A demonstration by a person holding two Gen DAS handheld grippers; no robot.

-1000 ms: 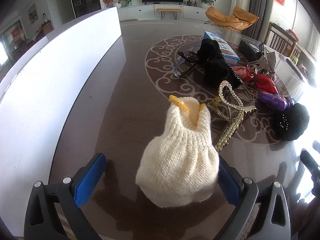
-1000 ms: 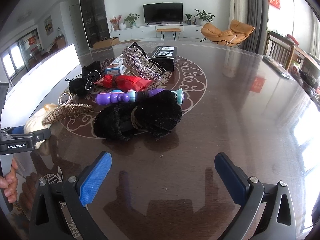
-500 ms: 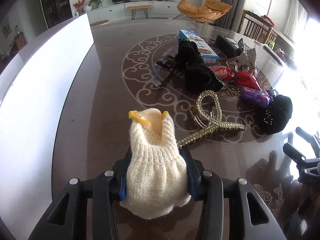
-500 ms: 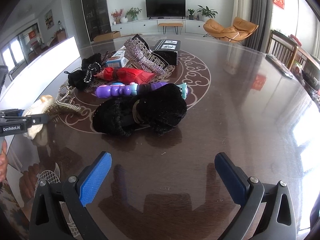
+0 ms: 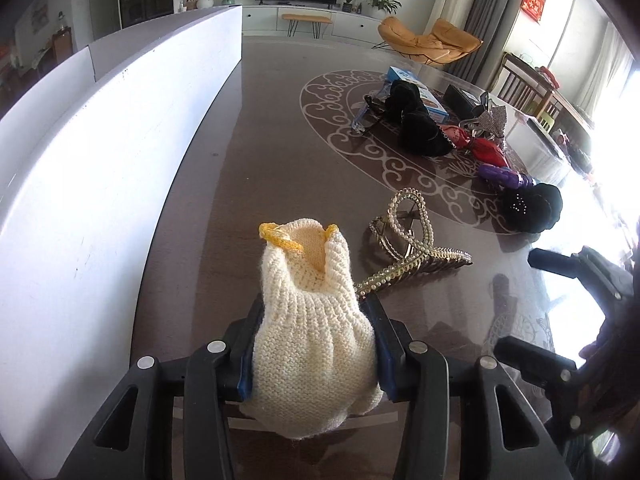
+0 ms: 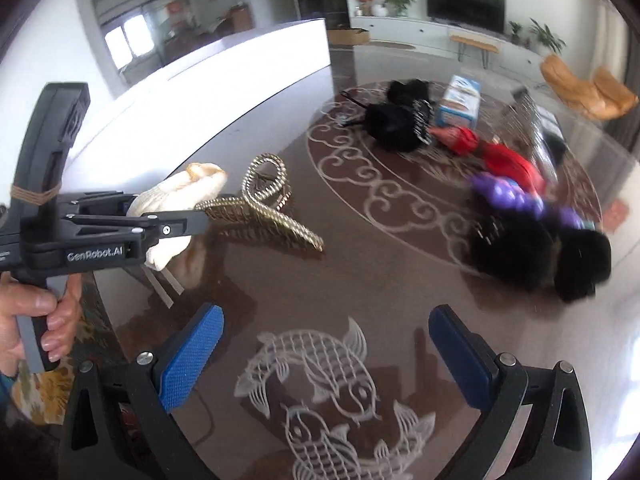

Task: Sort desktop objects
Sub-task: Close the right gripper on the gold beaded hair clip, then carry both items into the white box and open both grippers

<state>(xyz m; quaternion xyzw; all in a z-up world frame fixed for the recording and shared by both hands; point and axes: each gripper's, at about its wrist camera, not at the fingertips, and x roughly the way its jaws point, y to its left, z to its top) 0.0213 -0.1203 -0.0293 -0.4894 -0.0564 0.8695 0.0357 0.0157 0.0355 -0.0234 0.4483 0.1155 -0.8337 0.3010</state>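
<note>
Cream knitted pouch with yellow trim (image 5: 312,332), loose a second ago, is now gripped by the left tool (image 5: 314,344), jaws easing slightly, near the table's (image 5: 248,168) left edge; right tool (image 6: 324,348) gapes empty. Sorting can proceed.

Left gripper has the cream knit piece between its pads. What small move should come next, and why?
Probably lift it clear of the table. The left gripper pinches the cream knit piece, jaws easing open slightly, and the pearl hair claw lies right beside it. The right gripper is open and empty.
</note>
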